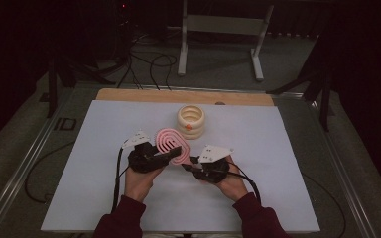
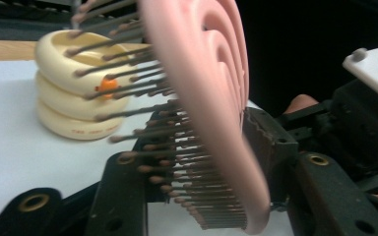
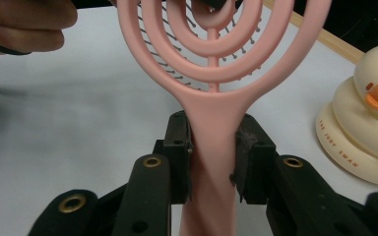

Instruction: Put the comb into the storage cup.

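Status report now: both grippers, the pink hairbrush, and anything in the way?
Right gripper shut on pink hairbrush handle. Left gripper at the brush head, grip unclear. Brush held above white mat. Cream duck-shaped container behind, apart.

Smooth matt pink plastic hairbrush (image 3: 211, 93)

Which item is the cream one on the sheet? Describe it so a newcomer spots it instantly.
On the white sheet, look toward its far edge, beyond both grippers. The cream stacked-ring holder stands there upright, with a small orange beak on its side, unlike the flat pink hairbrush held nearby.
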Action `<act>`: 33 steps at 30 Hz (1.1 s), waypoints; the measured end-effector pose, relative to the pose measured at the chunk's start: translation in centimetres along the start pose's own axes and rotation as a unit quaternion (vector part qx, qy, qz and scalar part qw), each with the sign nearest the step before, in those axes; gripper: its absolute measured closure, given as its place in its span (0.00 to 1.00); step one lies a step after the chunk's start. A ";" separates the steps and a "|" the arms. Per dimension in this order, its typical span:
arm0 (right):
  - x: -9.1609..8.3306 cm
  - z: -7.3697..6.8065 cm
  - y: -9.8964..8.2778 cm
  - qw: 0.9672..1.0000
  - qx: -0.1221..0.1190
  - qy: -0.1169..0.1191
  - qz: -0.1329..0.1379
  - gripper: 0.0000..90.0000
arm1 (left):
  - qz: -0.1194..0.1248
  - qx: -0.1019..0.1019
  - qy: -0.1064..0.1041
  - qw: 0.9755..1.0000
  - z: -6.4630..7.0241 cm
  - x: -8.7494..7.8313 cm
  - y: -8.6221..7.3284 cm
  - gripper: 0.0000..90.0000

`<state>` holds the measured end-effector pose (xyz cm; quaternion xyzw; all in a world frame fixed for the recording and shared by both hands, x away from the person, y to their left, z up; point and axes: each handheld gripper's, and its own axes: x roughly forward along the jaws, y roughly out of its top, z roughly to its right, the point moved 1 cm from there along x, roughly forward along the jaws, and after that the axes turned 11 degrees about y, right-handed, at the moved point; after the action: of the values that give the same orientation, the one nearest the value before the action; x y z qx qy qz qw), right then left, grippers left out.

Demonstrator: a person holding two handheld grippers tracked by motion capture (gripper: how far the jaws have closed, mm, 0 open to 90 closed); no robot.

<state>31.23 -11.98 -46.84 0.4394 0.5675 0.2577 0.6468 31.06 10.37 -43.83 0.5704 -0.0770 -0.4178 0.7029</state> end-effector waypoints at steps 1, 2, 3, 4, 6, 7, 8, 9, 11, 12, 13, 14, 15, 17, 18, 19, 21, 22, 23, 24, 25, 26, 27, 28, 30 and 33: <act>0.0 0.0 0.0 1.000 0.002 0.000 -0.001 0.79 | 0.000 0.001 -0.002 1.000 0.1 0.0 0.0 0.67; 0.0 0.1 0.0 1.000 -0.002 -0.001 -0.003 0.79 | 0.000 0.002 -0.003 1.000 0.2 0.0 0.0 0.68; 0.0 0.1 0.0 1.000 -0.001 -0.001 -0.004 0.79 | 0.000 0.005 -0.004 1.000 0.3 0.1 0.0 0.68; 0.0 0.1 0.0 1.000 -0.004 -0.001 -0.005 0.79 | -0.001 0.006 -0.006 1.000 0.3 0.1 0.1 0.69; 0.0 0.1 -0.1 1.000 -0.001 0.000 -0.005 0.79 | -0.002 0.008 -0.010 1.000 0.4 0.1 0.1 0.70; 0.0 0.1 -0.1 1.000 0.001 -0.001 -0.004 0.79 | -0.001 0.007 -0.012 1.000 0.5 0.1 0.1 0.70; 0.0 0.1 -0.1 1.000 0.002 -0.001 -0.003 0.79 | 0.001 0.009 -0.013 1.000 0.6 0.2 0.2 0.70; 0.0 0.1 0.0 1.000 0.002 -0.001 -0.003 0.79 | 0.001 0.011 -0.012 1.000 0.6 0.2 0.2 0.70; 0.0 0.1 0.0 1.000 0.001 -0.002 -0.002 0.79 | 0.002 0.012 -0.012 1.000 0.7 0.2 0.2 0.71; 0.0 0.1 0.0 1.000 0.001 -0.002 -0.002 0.78 | 0.002 0.012 -0.013 1.000 0.8 0.2 0.3 0.71; 0.1 0.1 0.0 1.000 -0.001 -0.004 -0.002 0.78 | 0.002 0.011 -0.013 1.000 0.8 0.2 0.3 0.71; 0.1 0.2 0.0 1.000 -0.001 -0.004 -0.003 0.77 | 0.002 0.011 -0.011 1.000 0.8 0.2 0.3 0.71; 0.1 0.2 0.0 1.000 0.000 -0.005 -0.004 0.75 | 0.002 0.014 -0.008 1.000 0.8 0.2 0.3 0.71; 0.1 0.2 0.0 1.000 0.002 -0.008 -0.006 0.71 | 0.002 0.015 -0.005 1.000 0.8 0.1 0.4 0.71; 0.1 0.2 0.0 1.000 0.005 -0.009 -0.006 0.69 | 0.003 0.014 -0.005 1.000 0.7 0.1 0.4 0.71; 0.1 0.3 0.0 1.000 0.002 -0.009 -0.007 0.66 | 0.004 0.014 -0.005 1.000 0.7 0.1 0.4 0.71; 0.1 0.2 -0.1 1.000 0.006 -0.013 -0.007 0.60 | 0.005 0.012 -0.003 1.000 0.7 0.0 0.5 0.71; 0.1 0.3 0.0 1.000 0.011 -0.013 -0.005 0.58 | 0.005 0.012 -0.003 1.000 0.6 0.0 0.5 0.71; 0.1 0.3 0.0 1.000 0.012 -0.012 -0.005 0.55 | 0.005 0.012 -0.002 1.000 0.6 -0.1 0.5 0.71; 0.0 0.2 0.0 1.000 0.016 -0.015 -0.005 0.52 | 0.006 0.011 -0.001 1.000 0.6 -0.1 0.5 0.71; 0.0 0.2 0.0 1.000 0.016 -0.015 -0.005 0.52 | 0.006 0.011 -0.001 1.000 0.6 -0.1 0.5 0.71; 0.0 0.3 0.0 1.000 0.015 -0.015 -0.003 0.50 | 0.007 0.013 -0.001 1.000 0.5 -0.1 0.5 0.71; -0.1 0.3 0.0 1.000 0.018 -0.016 -0.001 0.45 | 0.007 0.013 -0.001 1.000 0.5 -0.2 0.5 0.71; -0.1 0.3 0.0 1.000 0.019 -0.017 -0.001 0.43 | 0.007 0.013 0.000 1.000 0.5 -0.2 0.5 0.71; -0.2 0.3 0.0 1.000 0.022 -0.019 -0.001 0.40 | 0.007 0.013 0.001 1.000 0.5 -0.2 0.5 0.71; -0.4 0.3 -0.1 0.999 0.027 -0.030 -0.002 0.31 | 0.007 0.013 0.001 1.000 0.5 -0.1 0.5 0.71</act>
<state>31.43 -12.51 -46.74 0.4636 0.5553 0.2275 0.6519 30.96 10.12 -43.15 0.5790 -0.0858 -0.4112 0.6988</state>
